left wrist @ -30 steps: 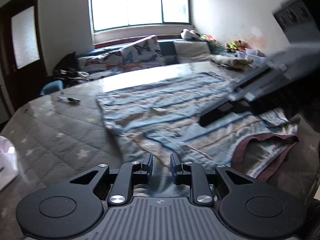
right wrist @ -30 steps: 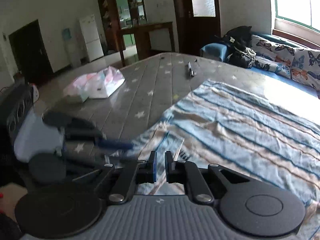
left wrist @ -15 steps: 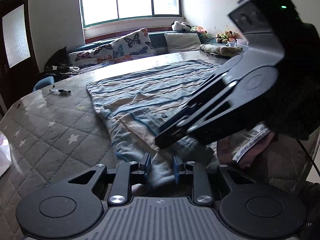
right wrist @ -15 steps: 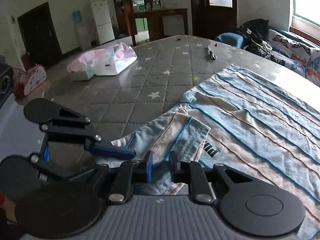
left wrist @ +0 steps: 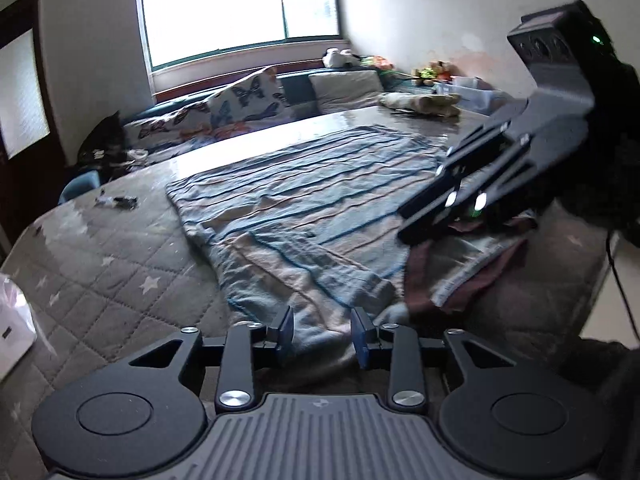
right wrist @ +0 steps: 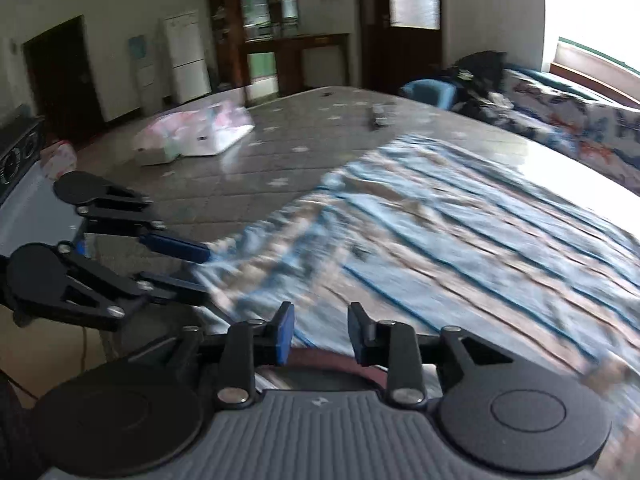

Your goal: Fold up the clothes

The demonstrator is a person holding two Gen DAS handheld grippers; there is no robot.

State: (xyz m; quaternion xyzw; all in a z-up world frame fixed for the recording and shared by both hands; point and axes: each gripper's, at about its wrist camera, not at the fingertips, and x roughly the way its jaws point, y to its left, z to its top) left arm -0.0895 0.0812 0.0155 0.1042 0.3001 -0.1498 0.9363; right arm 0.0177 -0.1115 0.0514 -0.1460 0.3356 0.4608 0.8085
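While opening, both hand-held grippers (left wrist: pixel 322 334) (right wrist: pixel 320 330) straddle cloth (left wrist: pixel 304 208).

One striped garment (left wrist: pixel 304 200), two claws (left wrist: pixel 322 334) (right wrist: pixel 320 332), one plastic bag (right wrist: pixel 196 136), one mattress (left wrist: pixel 104 280)

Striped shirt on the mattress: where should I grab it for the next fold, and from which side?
Probably grip the striped shirt at its near hem corners, coming in low from the near mattress edge. The shirt lies flat, but that hem is rumpled and raised, so pads can slip around it.
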